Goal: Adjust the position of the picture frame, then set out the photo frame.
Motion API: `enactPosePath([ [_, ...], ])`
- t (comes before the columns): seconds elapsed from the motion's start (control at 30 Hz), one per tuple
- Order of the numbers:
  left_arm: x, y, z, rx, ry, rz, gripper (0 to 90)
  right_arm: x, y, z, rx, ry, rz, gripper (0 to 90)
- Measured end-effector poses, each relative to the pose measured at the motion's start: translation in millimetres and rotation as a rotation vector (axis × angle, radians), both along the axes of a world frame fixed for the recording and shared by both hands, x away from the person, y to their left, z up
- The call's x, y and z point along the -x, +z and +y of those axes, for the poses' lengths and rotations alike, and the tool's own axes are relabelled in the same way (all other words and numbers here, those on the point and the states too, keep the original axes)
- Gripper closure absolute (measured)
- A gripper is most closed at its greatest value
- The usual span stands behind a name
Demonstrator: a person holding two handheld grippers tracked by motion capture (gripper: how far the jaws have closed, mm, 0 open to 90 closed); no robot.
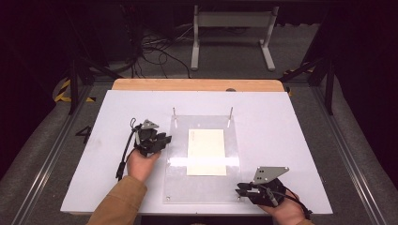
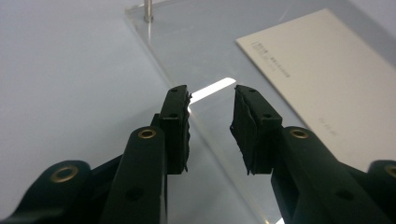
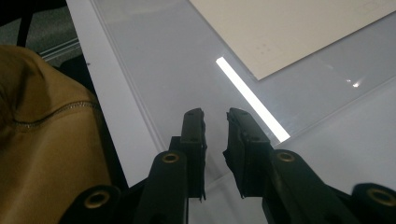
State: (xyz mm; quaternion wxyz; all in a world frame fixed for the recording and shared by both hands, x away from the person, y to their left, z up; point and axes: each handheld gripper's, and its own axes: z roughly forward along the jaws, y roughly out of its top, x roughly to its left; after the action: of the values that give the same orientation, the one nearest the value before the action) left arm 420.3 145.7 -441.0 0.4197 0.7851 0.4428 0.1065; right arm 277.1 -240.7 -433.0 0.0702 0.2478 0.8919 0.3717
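A clear acrylic plate (image 1: 202,187) lay at the centre of the white counter (image 1: 281,122), a cream sheet (image 1: 206,151) on it. The left hand-held gripper (image 1: 166,139) hovered at the plate's nine o'clock edge, jaws released and empty. The right hand-held gripper (image 1: 238,187) sat at the plate's five o'clock corner, jaws narrowly parted, grasping nothing.

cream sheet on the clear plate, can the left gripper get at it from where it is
Probably yes. The left gripper sits open at the clear plate's left edge, and nothing stands between it and the cream sheet. The sheet lies flat, though, so pinching an edge may be hard.
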Motion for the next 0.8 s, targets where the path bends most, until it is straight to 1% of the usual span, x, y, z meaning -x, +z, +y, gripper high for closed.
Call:
enactPosePath([
  [0.07,7.4,5.0,2.3,0.021,-0.023,-0.009,62.7,1.3,-0.6,-0.1,0.005,0.004,-0.003,75.0],
  [0.13,14.6,8.6,4.8,0.033,-0.051,-0.022,61.7,1.7,1.0,-1.5,-0.005,-0.002,-0.013,74.3],
  [0.23,28.8,15.2,10.3,0.042,-0.073,-0.052,59.5,1.0,4.0,-5.2,-0.026,-0.015,-0.035,73.6],
  [0.33,47.5,21.9,17.8,0.052,-0.103,-0.108,57.5,-0.7,7.9,-8.6,-0.050,-0.027,-0.057,73.6],
  [0.4,55.5,24.5,19.7,0.055,-0.124,-0.117,56.5,-2.1,11.8,-10.2,-0.065,-0.032,-0.082,73.1],
  [0.47,63.1,27.3,21.2,0.058,-0.146,-0.131,55.5,-3.7,15.3,-11.5,-0.080,-0.033,-0.094,73.1],
  [0.53,67.6,29.8,21.8,0.074,-0.159,-0.140,54.6,-6.6,19.2,-13.5,-0.100,-0.043,-0.108,72.0],
  [0.63,70.3,31.5,20.1,0.084,-0.168,-0.152,52.1,-12.7,24.8,-17.8,-0.135,-0.065,-0.128,71.6],
  [0.7,71.8,32.1,19.7,0.096,-0.172,-0.147,50.8,-16.4,27.2,-19.2,-0.140,-0.073,-0.138,71.5],
  [0.77,72.8,32.7,20.0,0.093,-0.174,-0.150,50.2,-21.5,30.5,-20.5,-0.154,-0.081,-0.148,71.4],
  [0.8,72.8,32.7,20.0,0.093,-0.174,-0.150,49.9,-21.5,30.5,-20.5,-0.154,-0.081,-0.148,71.4],
])
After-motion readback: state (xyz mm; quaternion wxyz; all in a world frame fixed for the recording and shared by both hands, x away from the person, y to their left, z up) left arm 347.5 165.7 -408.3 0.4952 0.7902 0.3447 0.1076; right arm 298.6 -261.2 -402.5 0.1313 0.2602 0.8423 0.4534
